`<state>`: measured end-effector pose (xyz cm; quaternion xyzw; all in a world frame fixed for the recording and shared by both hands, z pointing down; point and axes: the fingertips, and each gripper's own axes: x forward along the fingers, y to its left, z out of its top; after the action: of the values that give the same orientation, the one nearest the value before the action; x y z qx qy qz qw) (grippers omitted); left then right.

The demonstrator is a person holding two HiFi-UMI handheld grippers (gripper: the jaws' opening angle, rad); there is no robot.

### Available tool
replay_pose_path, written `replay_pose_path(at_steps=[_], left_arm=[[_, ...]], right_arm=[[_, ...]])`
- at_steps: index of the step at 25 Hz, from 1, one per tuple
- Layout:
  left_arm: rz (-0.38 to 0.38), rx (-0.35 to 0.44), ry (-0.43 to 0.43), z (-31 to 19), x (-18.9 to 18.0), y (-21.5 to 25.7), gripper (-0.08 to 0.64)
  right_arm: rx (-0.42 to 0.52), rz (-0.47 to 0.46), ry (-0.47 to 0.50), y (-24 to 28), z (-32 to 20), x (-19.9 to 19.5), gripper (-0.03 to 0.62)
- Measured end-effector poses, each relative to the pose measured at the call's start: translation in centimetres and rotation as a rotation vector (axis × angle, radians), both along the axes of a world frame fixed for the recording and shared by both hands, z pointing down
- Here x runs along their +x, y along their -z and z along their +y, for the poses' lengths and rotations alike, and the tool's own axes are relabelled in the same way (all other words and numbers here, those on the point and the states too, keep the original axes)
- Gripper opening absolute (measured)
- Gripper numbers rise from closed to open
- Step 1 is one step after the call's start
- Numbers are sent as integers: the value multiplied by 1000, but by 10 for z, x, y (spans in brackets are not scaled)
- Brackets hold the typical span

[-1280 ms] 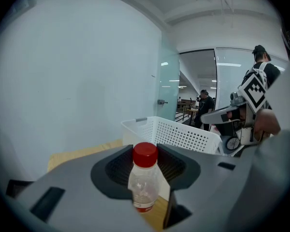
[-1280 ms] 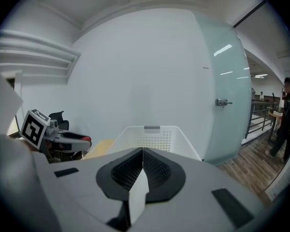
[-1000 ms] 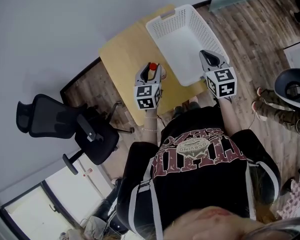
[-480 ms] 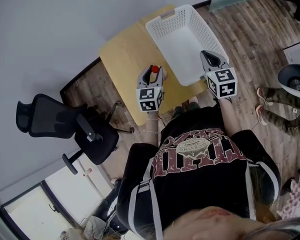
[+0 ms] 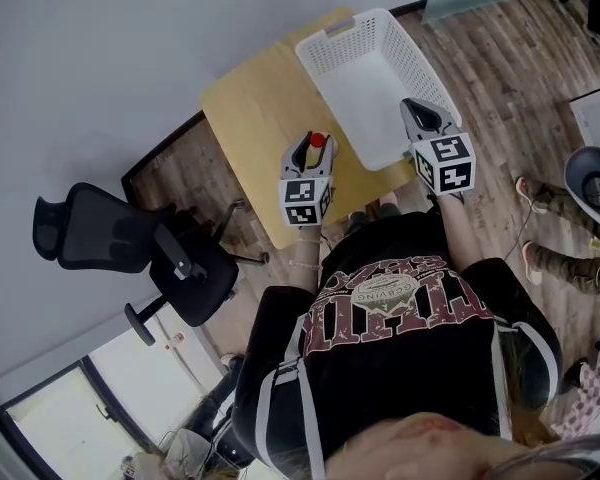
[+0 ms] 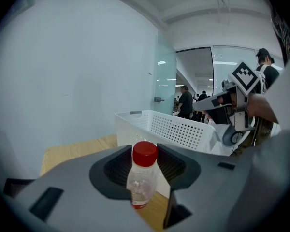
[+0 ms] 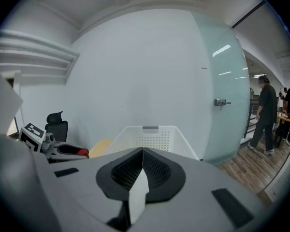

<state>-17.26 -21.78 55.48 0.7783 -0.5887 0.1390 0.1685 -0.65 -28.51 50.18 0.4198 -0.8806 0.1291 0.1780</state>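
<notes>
"So, what's in your left gripper?"

"My left gripper is clamped on a small clear bottle with a red cap. The bottle stands upright between the jaws, and the cap pokes out above them."

"And where does that put the bottle?"

"In the head view it's over the near part of the wooden table, just left of the white basket and outside it. In my left gripper view the basket's holed wall rises right behind the bottle."

"How about your right gripper?"

"My right gripper has its jaws pressed together with nothing between them. I'm holding it at the near right corner of the basket, pointing along its length. The two grippers are well apart, with the near end of the basket between them."

"Anything else around you?"

"A black office chair stands on the plank floor off the table's left side, far from both grippers. A plain white wall runs behind the table. To the right there's a frosted glass door, and a few people are standing past it."
</notes>
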Motion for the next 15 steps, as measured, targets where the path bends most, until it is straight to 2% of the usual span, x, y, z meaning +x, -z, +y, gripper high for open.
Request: replay_pose_path(at_steps=[3,7,15], left_arm=[[36,-7,10,2,0,-2,202],[-1,10,-1,5,3,8,219],[23,45,26,6,0,27,218]], right_arm=[[3,-2,0,0,1,-1,18],[7,-4,1,3,1,-3,18],[7,-13,12,4,2,-7,18]])
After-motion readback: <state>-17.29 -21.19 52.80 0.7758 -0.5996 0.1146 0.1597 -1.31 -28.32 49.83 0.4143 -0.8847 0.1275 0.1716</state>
